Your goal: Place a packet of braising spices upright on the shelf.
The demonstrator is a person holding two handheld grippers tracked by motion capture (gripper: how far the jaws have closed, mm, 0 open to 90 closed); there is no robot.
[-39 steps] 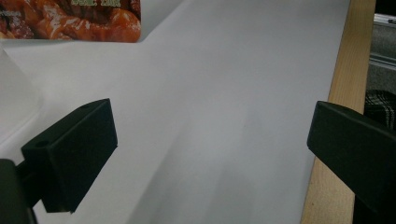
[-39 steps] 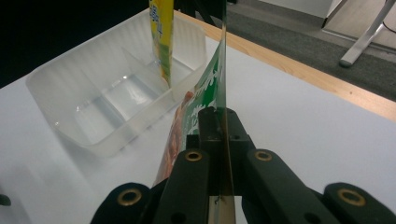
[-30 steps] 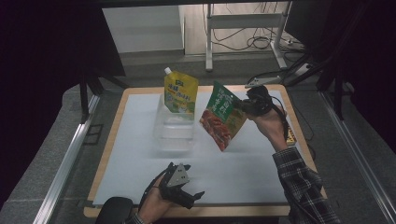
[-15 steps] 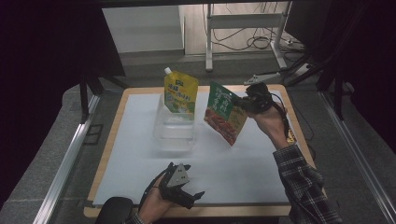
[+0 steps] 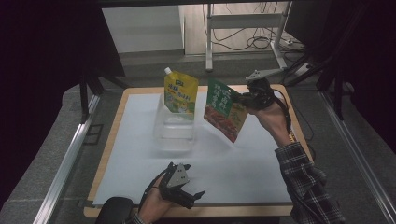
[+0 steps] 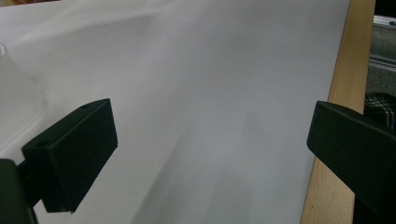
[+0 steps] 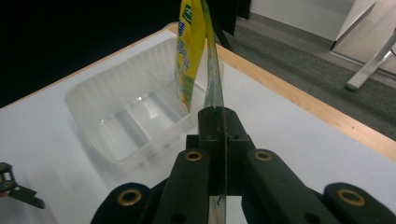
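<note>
Compared with a second ago, the flat green printed foil pouch point(image 5: 225, 115) is sitting slightly more upright and nearer the clear plastic tray point(image 5: 173, 133); the left hand is staying where it was. The right gripper point(image 5: 243, 99) is clamping the green pouch by its upper edge, jaws pressed fully together on the thin film, so the pouch is hanging in the air just right of the tray, apart from the white table sheet point(image 5: 243, 163). Judging by that tilt, it is being lined up to stand in the tray beside the yellow spouted pouch point(image 5: 180, 92), which is leaning upright at the tray's far end. The left gripper point(image 5: 187, 198) is idling near the front table edge, jaws wide apart and holding nothing. In the right gripper view the green pouch is showing edge-on, print unreadable. Tray dividers are hard to make out through the clear plastic.
</note>
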